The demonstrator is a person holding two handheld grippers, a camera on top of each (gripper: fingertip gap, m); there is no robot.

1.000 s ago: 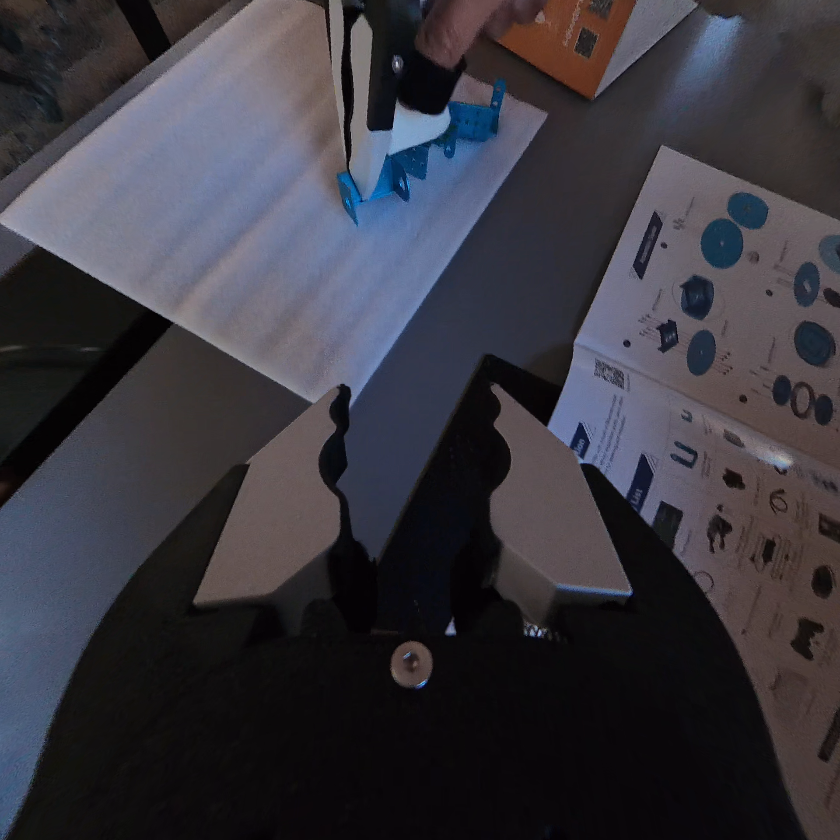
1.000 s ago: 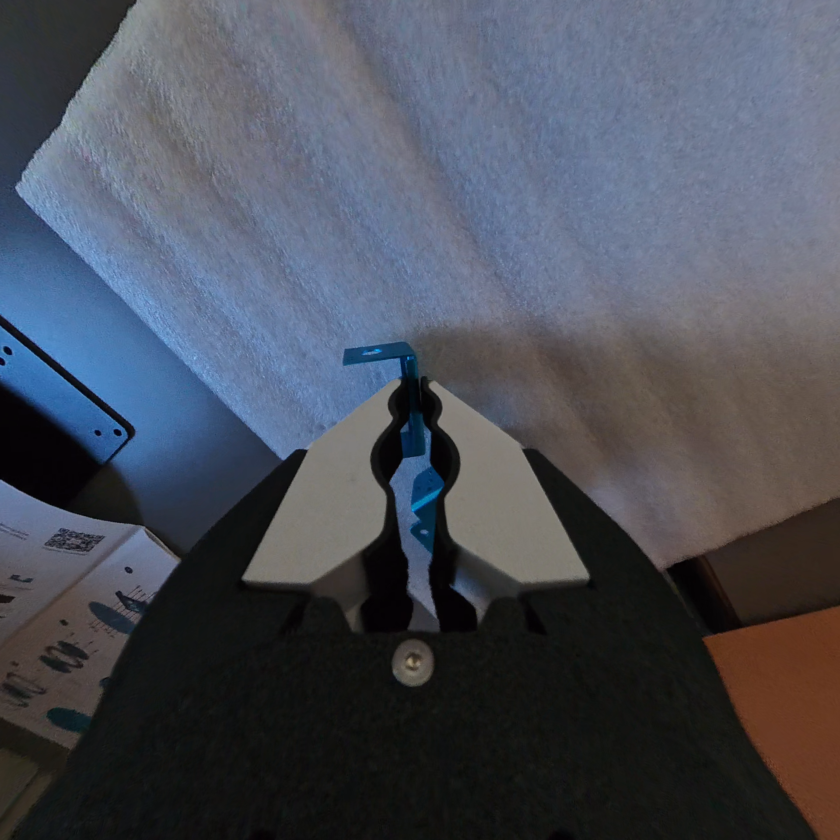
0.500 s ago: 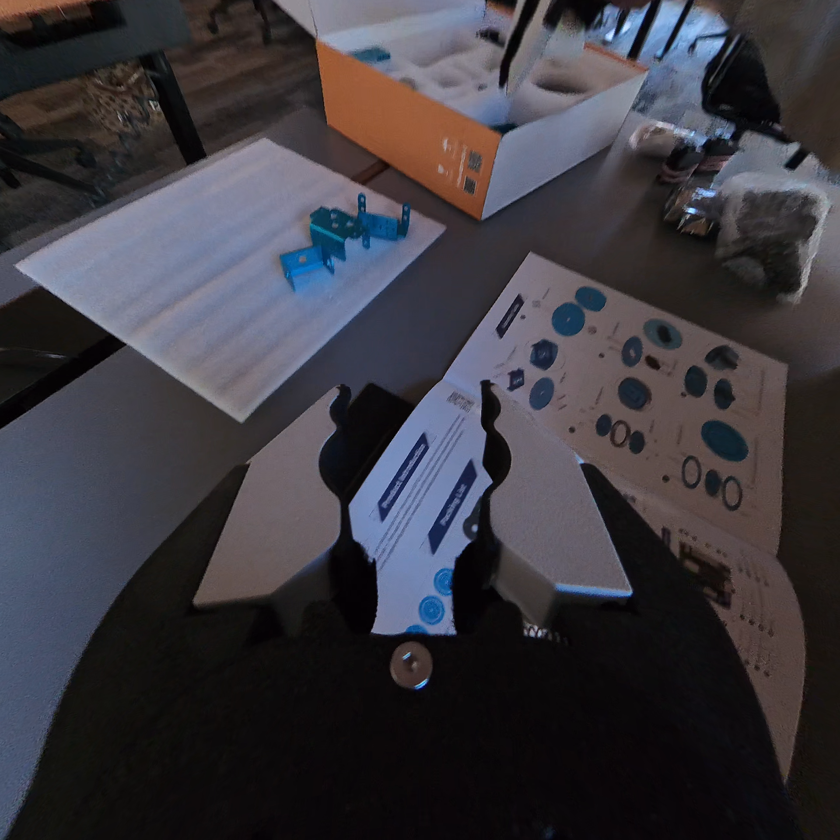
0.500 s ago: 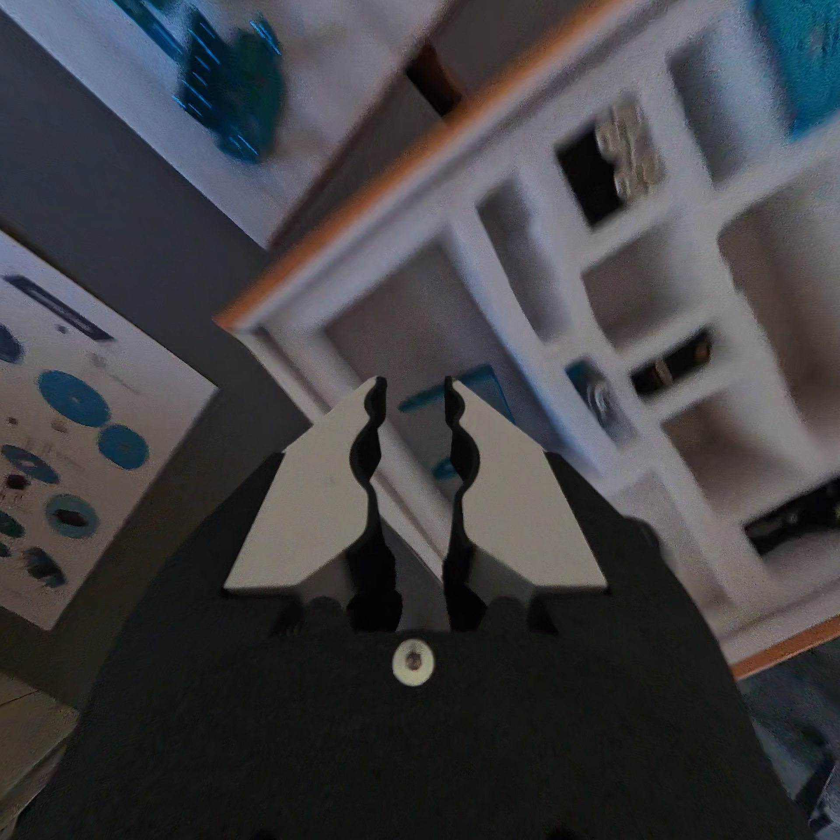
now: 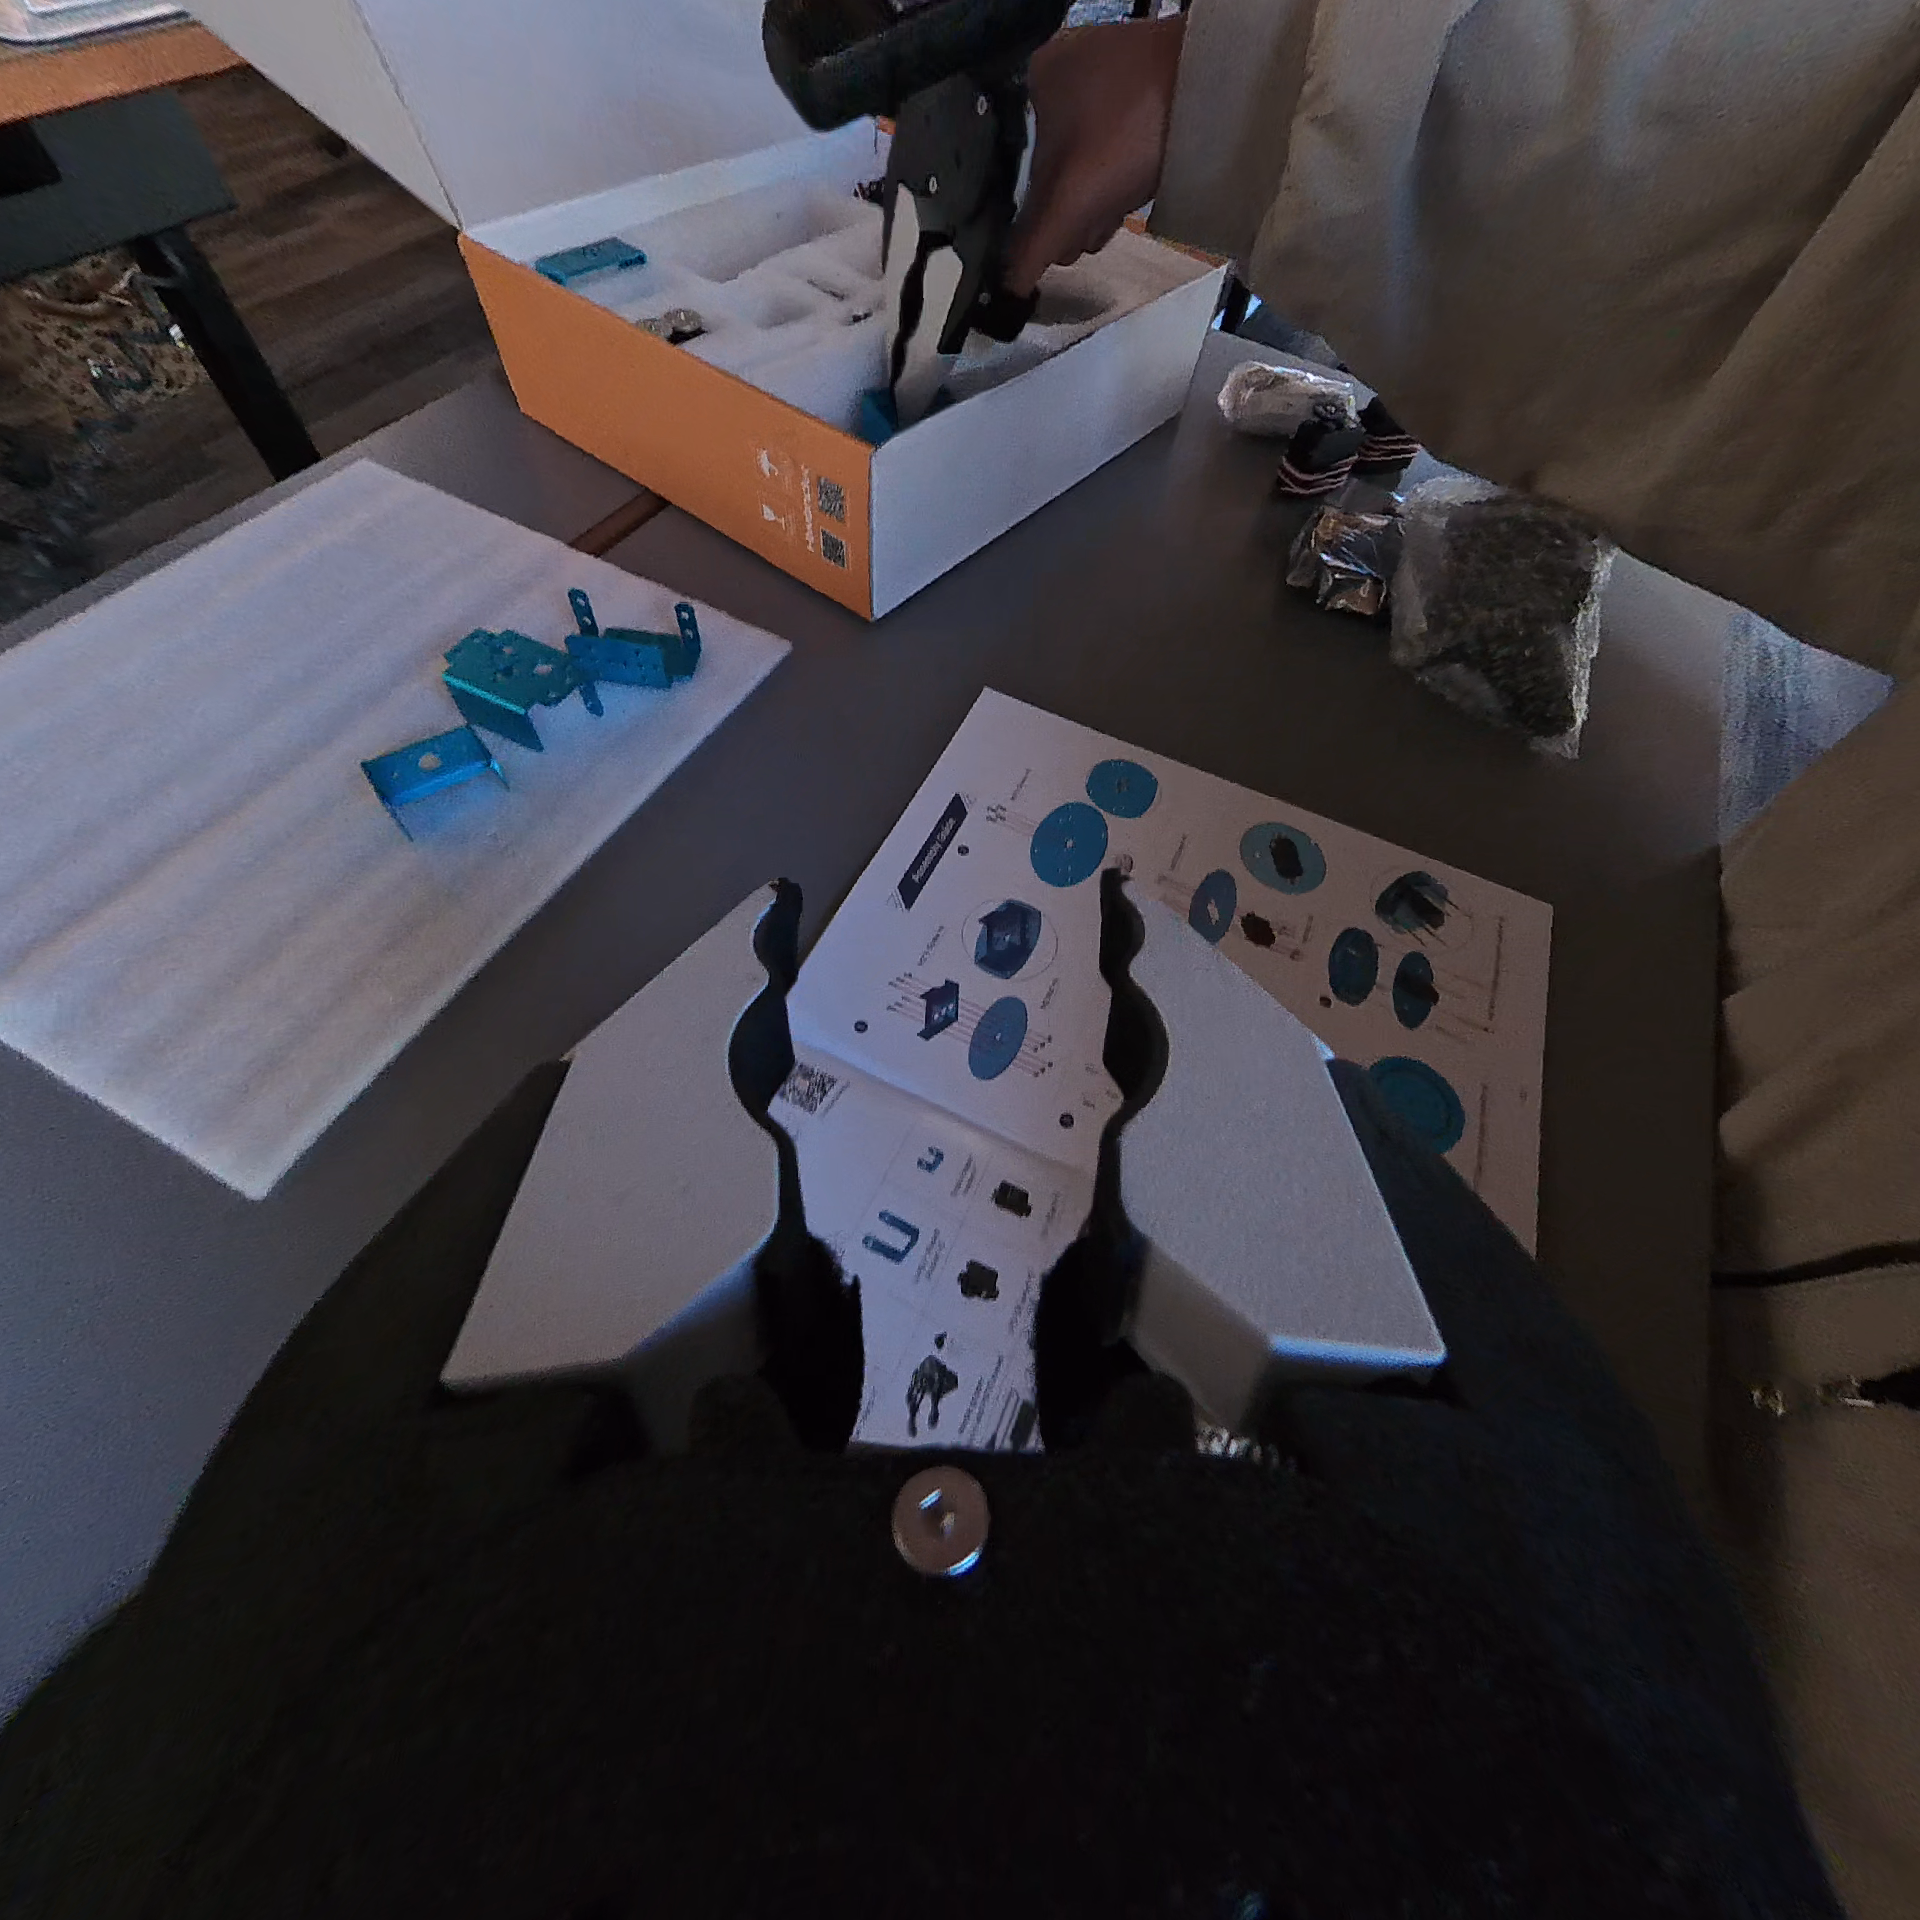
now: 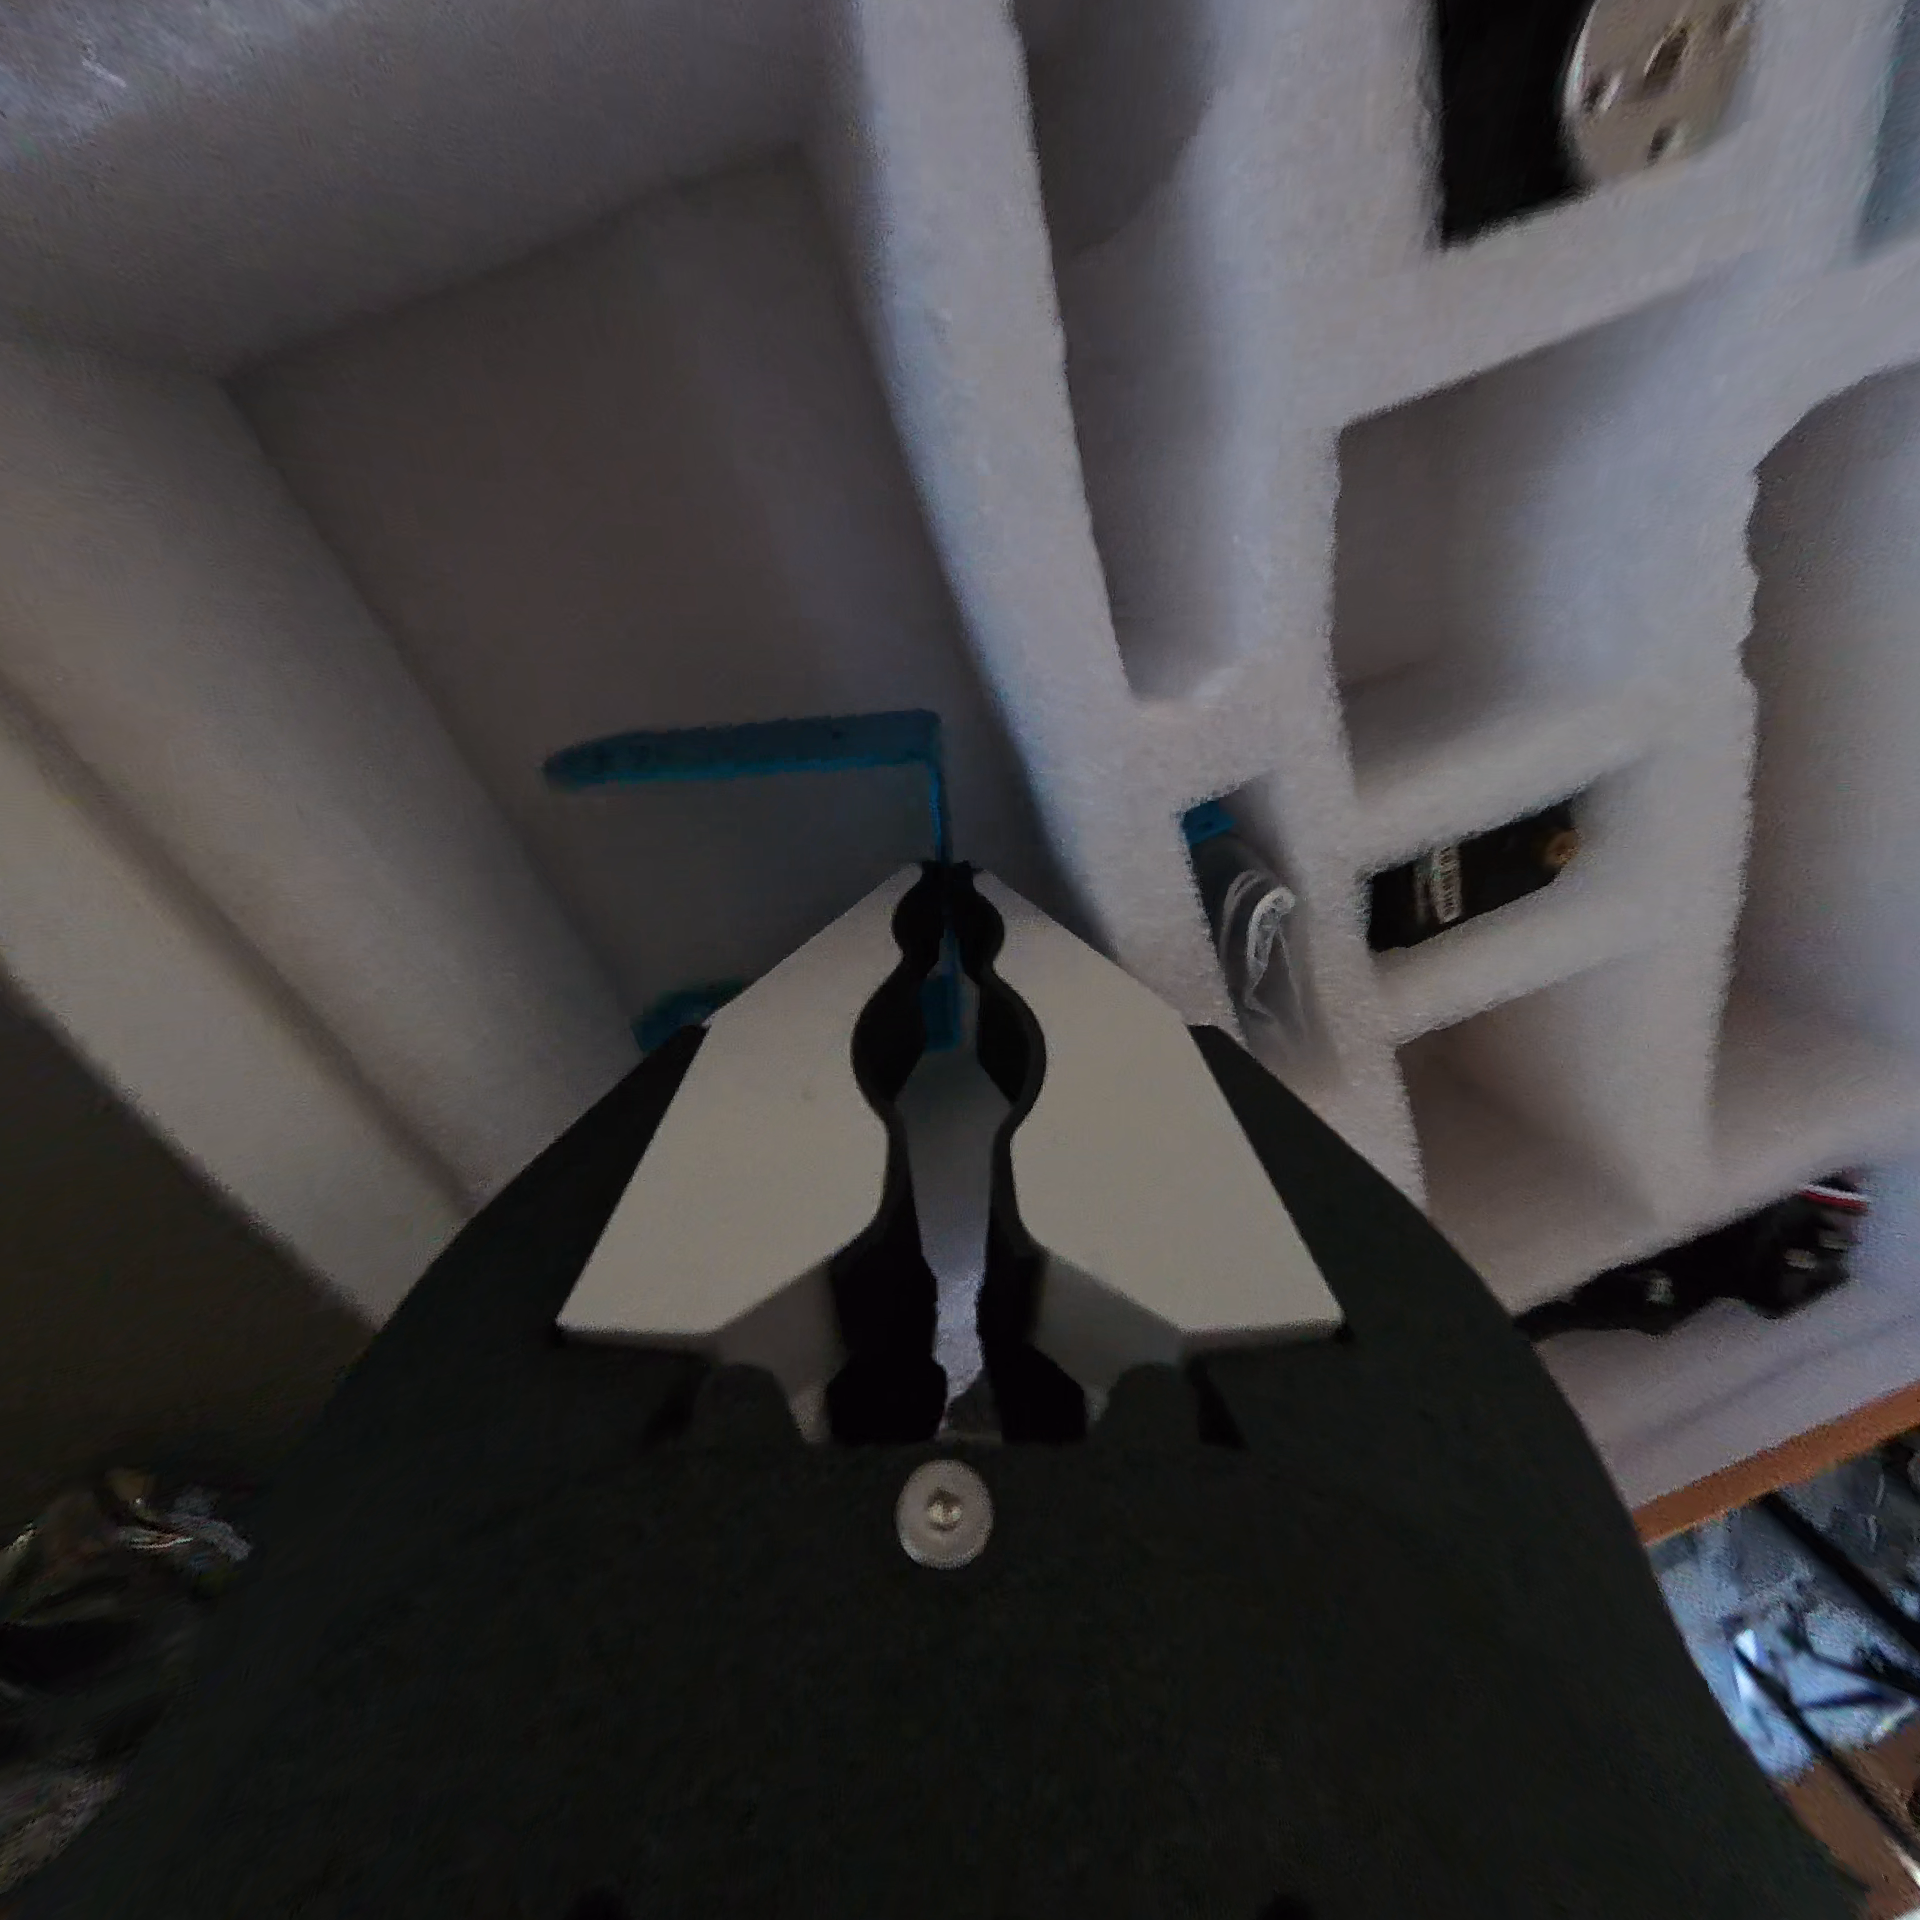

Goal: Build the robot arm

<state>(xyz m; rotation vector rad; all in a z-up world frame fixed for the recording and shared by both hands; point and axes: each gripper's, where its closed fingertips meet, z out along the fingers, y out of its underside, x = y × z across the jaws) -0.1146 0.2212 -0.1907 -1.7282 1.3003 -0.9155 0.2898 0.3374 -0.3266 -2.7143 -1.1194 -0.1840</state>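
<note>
My right gripper [image 6: 948, 871] is down in a large compartment of the white foam insert [image 6: 987, 416] of an open orange box [image 5: 665, 416]. It is shut on the upright wall of a blue metal bracket [image 6: 748, 753], with both tips pressed on the thin blue plate. The left wrist view shows that gripper [image 5: 914, 390] in the box with the blue bracket [image 5: 878, 416] at its tips. My left gripper [image 5: 948, 888] is open and empty above a printed parts sheet [image 5: 1226, 821]. Several blue brackets [image 5: 540, 686] lie on a white foam sheet [image 5: 208, 831] to the left.
Bagged dark parts [image 5: 1496, 613] and small motors [image 5: 1330, 447] lie on the grey table at the right. A person in beige clothing [image 5: 1558, 260] stands behind. Foam slots hold a black servo [image 6: 1465, 883] and a silver disc [image 6: 1652, 62]. Another blue part [image 5: 590, 260] sits in the box.
My right gripper let go of a blue bracket on the foam sheet, moved open to the box, and shut on another blue bracket there. My left gripper drew back and stayed open.
</note>
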